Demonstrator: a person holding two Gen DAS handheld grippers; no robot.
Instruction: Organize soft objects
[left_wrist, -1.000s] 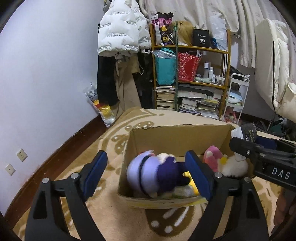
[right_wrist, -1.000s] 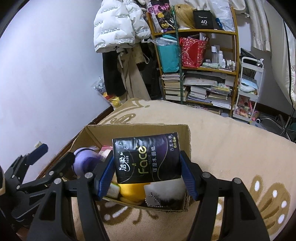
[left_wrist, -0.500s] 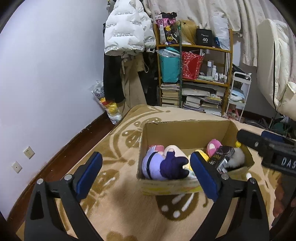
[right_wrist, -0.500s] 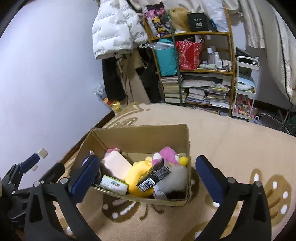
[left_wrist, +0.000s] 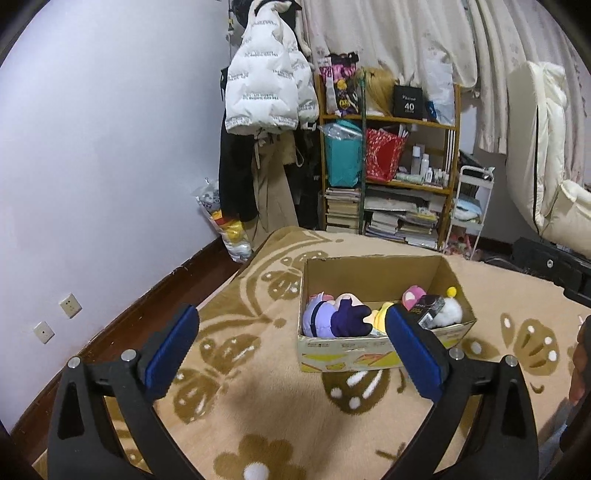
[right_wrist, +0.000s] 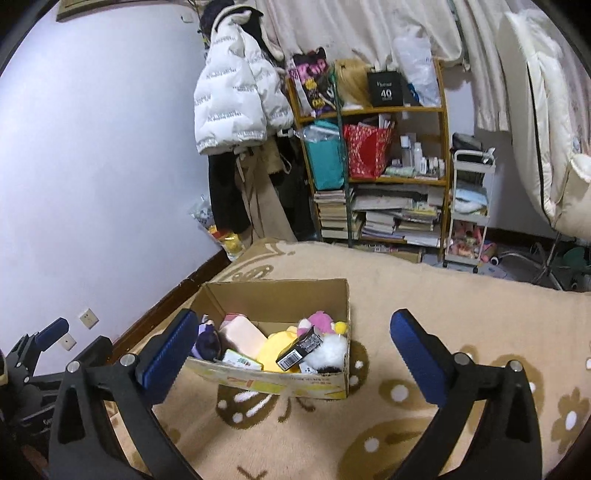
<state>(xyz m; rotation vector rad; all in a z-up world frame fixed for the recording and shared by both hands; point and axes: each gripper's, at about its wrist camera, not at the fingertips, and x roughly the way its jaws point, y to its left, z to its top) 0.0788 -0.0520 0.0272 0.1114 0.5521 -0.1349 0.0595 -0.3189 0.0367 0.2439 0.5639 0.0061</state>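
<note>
Since both the left tool (left_wrist: 291, 345) and the right tool (right_wrist: 291, 350) gape released and carry nothing, the packing step looks finished. Plush toys (right_wrist: 325, 325) and a black tissue pack (right_wrist: 299, 349) lie in the cardboard box (right_wrist: 280, 295) at 12 o'clock on the carpet (right_wrist: 443, 295). Any next soft item lies out of view; the box's bottom layer is hidden.

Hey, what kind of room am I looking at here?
Probably a lived-in bedroom: a cluttered bookshelf, a white puffer jacket hanging on the wall, and a patterned rug under a cardboard box of plush toys.

1 cardboard box (right_wrist: 280, 295), 1 black tissue pack (right_wrist: 299, 347), 2 claws (left_wrist: 291, 347) (right_wrist: 291, 350).
</note>
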